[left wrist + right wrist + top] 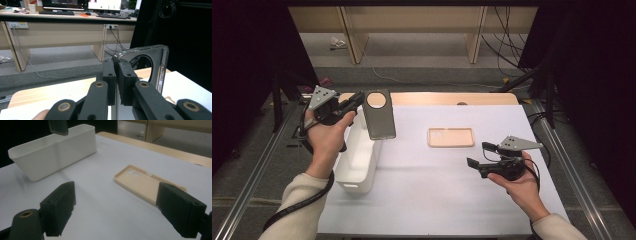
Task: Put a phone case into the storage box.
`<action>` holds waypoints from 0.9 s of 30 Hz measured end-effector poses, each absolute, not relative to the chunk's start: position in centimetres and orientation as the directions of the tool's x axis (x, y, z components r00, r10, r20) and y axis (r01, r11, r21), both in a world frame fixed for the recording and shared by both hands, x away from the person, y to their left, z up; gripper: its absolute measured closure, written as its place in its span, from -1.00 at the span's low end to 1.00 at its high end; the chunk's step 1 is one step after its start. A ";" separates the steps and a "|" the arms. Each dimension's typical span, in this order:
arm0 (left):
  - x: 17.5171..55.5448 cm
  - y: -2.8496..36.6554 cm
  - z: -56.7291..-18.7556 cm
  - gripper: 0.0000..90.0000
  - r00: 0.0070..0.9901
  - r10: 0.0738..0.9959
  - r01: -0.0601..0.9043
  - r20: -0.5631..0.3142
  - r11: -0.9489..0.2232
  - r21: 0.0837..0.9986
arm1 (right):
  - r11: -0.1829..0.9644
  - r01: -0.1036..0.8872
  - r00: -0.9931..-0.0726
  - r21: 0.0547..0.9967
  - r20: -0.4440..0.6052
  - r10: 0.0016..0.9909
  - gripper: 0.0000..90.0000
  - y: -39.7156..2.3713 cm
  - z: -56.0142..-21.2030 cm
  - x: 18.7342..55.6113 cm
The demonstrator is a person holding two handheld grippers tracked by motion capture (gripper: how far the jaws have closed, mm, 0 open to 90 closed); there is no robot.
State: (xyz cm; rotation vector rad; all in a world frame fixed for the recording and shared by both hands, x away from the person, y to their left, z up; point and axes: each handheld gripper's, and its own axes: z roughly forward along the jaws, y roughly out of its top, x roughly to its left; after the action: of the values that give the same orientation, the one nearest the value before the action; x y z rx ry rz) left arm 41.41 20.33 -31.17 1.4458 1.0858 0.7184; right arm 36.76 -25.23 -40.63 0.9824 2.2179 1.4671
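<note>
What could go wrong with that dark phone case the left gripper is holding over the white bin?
The left gripper pinches the dark phone case only at one edge, so it could swing or slip. It hangs near the white bin rim, so a drop might miss onto the table.

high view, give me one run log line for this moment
left claw: shut on dark phone case above white bin | right claw: open, empty | beige phone case: on table

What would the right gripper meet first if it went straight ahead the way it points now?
Probably the beige phone case lying flat on the table; the open right gripper points over its near end. The white bin sits farther off, to the side.
</note>
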 end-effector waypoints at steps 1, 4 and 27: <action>41.5 20.4 -31.2 0.89 0.386 0.911 0.223 -0.145 0.061 0.973 | 0.241 0.374 -0.719 0.896 0.115 0.686 -0.62 -25.2 -40.6 36.8; 41.9 20.8 -31.2 0.89 0.381 0.913 0.227 -0.144 0.059 0.972 | 0.241 0.375 -0.718 0.895 0.116 0.686 -0.62 -25.3 -40.6 36.7; 44.5 23.1 -31.0 0.89 0.371 0.924 0.232 -0.091 0.003 0.973 | 0.239 0.380 -0.714 0.894 0.118 0.691 -0.62 -25.4 -40.7 36.7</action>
State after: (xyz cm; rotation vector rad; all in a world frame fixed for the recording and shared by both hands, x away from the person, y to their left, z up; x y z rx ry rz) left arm 44.48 23.10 -30.99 1.4956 1.0928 0.7642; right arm 36.69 -25.43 -40.66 0.9942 2.2157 1.4642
